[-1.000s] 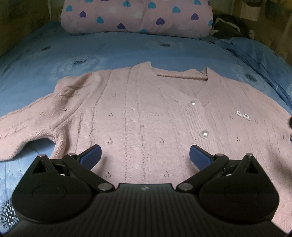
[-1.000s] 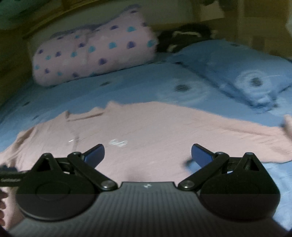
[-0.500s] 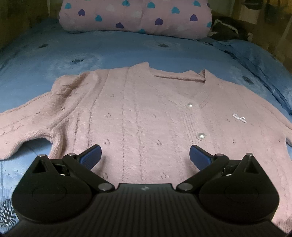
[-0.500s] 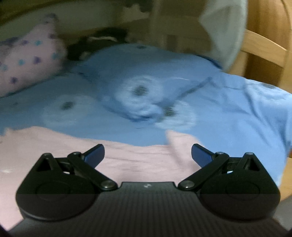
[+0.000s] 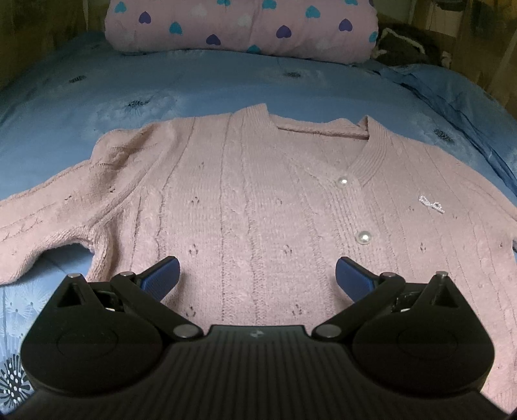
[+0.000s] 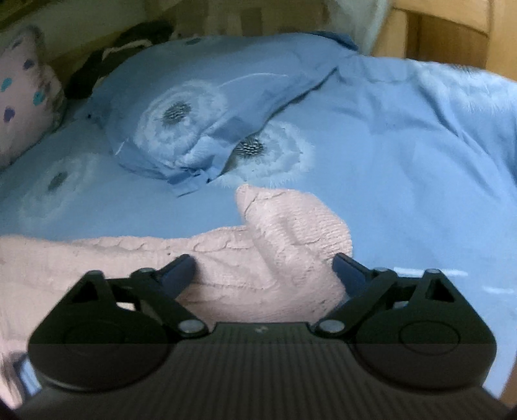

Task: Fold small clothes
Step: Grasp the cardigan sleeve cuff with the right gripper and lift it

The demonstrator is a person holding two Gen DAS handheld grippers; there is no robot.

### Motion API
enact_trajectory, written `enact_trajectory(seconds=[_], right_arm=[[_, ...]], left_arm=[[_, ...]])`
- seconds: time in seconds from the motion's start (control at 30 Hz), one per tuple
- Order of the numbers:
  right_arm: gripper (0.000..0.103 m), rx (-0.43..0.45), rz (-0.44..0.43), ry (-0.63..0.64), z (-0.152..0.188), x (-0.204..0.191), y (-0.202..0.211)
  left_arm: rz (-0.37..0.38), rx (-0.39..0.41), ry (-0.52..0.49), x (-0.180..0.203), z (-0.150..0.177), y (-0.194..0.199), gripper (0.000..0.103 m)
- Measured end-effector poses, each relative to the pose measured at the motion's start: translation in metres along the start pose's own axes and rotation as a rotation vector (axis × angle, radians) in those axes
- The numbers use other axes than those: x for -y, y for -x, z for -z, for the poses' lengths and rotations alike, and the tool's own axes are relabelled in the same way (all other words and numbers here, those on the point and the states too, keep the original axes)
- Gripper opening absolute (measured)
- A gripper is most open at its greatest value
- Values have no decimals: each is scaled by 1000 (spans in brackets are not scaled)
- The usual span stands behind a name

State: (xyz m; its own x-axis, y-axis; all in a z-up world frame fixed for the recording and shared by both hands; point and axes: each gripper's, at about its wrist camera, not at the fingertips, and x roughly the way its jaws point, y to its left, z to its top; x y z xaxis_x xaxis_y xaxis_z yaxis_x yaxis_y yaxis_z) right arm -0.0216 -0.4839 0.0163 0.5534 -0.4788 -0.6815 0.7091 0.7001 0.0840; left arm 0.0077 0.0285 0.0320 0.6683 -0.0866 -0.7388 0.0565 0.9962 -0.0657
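A pink knit cardigan [image 5: 252, 194] with pearl buttons lies flat, front up, on the blue bed sheet [image 5: 161, 84]. My left gripper [image 5: 257, 278] hovers open over the cardigan's lower front, nothing between its blue fingers [image 5: 161, 278]. In the right wrist view, the cardigan's sleeve [image 6: 265, 255] stretches across the sheet, its cuff end bent upward. My right gripper [image 6: 263, 271] sits low over that cuff with the sleeve between its jaws, which are closing; the pads do not press on the knit.
A pink pillow with heart print [image 5: 245, 26] lies at the head of the bed. A blue dandelion-print pillow [image 6: 200, 106] sits beyond the sleeve end. Dark fabric [image 5: 407, 42] is bunched near the wooden bed frame [image 6: 452, 35].
My right gripper swung right along the sleeve and dropped down to its cuff end, and its jaws narrowed a little. My left gripper stayed over the cardigan's front.
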Motion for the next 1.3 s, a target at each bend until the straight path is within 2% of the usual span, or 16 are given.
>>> enact_trajectory(seconds=[0.07,0.1,0.13,0.17,0.27,0.47,0.87,1.07,1.3], right_arm=[[50,24,-10,-26,0,-1,2],[40,24,-33,-35,0,-1,4],[20,21,-51,-38,-2,-2,6],[18,19,-56,-35,-4,-4,7],[15,42,-85,-30,-14,-9,20],[15,72,-225,-45,-38,-28,57],[15,147,-532,-2,-57,-118,140],[15,168,-659,56,-49,-174,174],[15,80,-806,145,-12,-243,186]], left_arm=[[12,-1,2,0,-1,0,103],[16,-2,3,-1,-1,1,103],[17,-2,3,-1,-1,1,103],[18,-2,3,-1,-1,1,103],[19,-6,-3,-2,-2,0,103],[-2,1,-18,-1,-3,2,103],[-10,16,13,-11,-7,7,103],[-8,13,35,-16,-9,10,103],[-31,34,92,-37,-17,16,103]])
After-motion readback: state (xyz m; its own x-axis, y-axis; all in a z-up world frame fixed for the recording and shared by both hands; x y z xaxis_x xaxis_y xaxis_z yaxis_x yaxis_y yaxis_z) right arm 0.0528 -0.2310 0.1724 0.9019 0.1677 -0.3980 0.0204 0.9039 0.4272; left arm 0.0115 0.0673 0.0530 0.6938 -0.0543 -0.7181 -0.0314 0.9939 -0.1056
